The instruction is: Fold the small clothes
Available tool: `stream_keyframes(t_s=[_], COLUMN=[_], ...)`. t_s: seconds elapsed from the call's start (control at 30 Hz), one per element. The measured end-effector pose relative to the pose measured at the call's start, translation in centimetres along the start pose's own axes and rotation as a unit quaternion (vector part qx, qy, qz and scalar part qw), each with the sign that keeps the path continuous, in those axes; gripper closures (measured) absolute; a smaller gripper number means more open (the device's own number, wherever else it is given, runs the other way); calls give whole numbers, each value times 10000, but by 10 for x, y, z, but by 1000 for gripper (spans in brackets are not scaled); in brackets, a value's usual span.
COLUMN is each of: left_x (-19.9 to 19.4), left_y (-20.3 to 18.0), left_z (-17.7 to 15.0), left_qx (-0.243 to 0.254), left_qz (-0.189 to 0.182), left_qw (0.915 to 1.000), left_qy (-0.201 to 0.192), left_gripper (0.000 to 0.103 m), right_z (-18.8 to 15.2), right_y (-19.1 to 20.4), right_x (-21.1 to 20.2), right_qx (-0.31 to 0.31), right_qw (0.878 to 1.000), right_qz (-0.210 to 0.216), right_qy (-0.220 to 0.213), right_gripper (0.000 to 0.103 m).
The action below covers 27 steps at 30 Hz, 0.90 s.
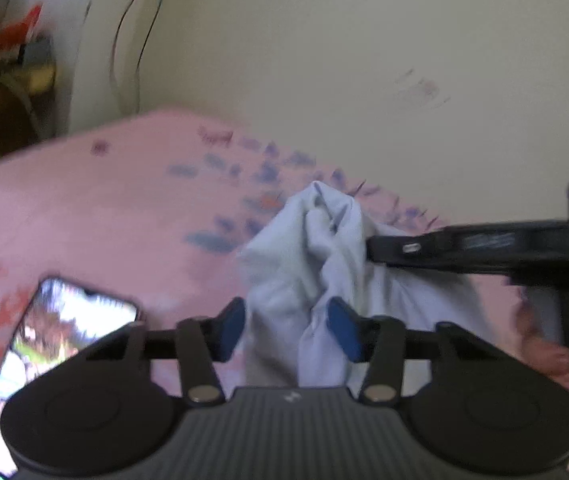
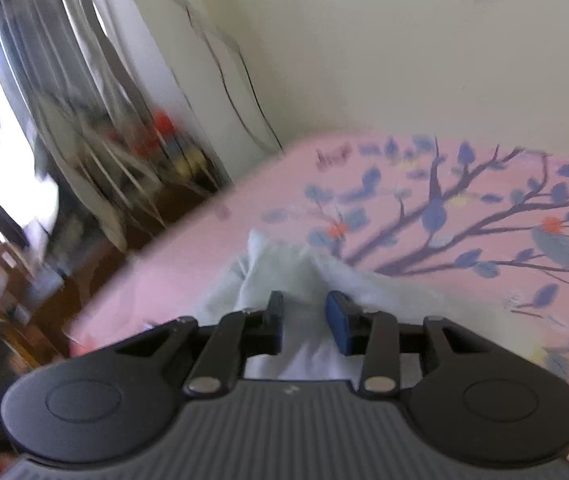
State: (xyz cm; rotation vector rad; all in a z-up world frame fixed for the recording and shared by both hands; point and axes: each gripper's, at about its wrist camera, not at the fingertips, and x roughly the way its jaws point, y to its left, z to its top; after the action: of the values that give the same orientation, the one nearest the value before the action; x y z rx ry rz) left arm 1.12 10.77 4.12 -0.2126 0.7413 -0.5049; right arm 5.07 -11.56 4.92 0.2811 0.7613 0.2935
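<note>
A small pale blue garment (image 1: 284, 248) lies bunched up in a peak on the pink printed bedsheet (image 1: 104, 208). My left gripper (image 1: 288, 328) has the near part of the bunch filling the gap between its blue pads, which press on it from both sides. My right gripper (image 1: 370, 245) comes in from the right and its tip meets the top of the bunch. In the right wrist view the garment (image 2: 276, 268) fills the narrow gap of the right gripper (image 2: 304, 320). The garment's lower edge is hidden behind both gripper bodies.
A phone (image 1: 64, 320) with a lit screen lies on the sheet at the left. A person's hand (image 1: 556, 360) holds the right gripper's handle. A cream wall (image 1: 364, 60) runs behind the bed. Beyond the bed's left edge are curtains (image 2: 64, 100) and cluttered wooden furniture (image 2: 24, 300).
</note>
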Motion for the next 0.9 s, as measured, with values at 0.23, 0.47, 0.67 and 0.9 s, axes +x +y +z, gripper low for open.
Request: stream_keyframes(t_s=[0.23, 0.47, 0.67, 0.9], left_x=[4, -11, 18, 33], left_y=[4, 0, -8, -8], left_z=[-1, 14, 20, 7], left_qx=[-24, 147, 378, 193], left_qz=[40, -291, -315, -550], left_qw=[9999, 9993, 9983, 9958], left_qy=[144, -181, 321, 713], left_gripper=[58, 2, 0, 1], right_z=[-4, -53, -105, -101], right_y=[-12, -32, -63, -64], right_x=[0, -101, -127, -82], right_qx=[49, 560, 985, 1247], right_qw=[9998, 9884, 9878, 9885], right_qz=[-85, 401, -31, 283], right_qy=[-145, -1357, -1208, -805], right_gripper=[100, 36, 36, 37])
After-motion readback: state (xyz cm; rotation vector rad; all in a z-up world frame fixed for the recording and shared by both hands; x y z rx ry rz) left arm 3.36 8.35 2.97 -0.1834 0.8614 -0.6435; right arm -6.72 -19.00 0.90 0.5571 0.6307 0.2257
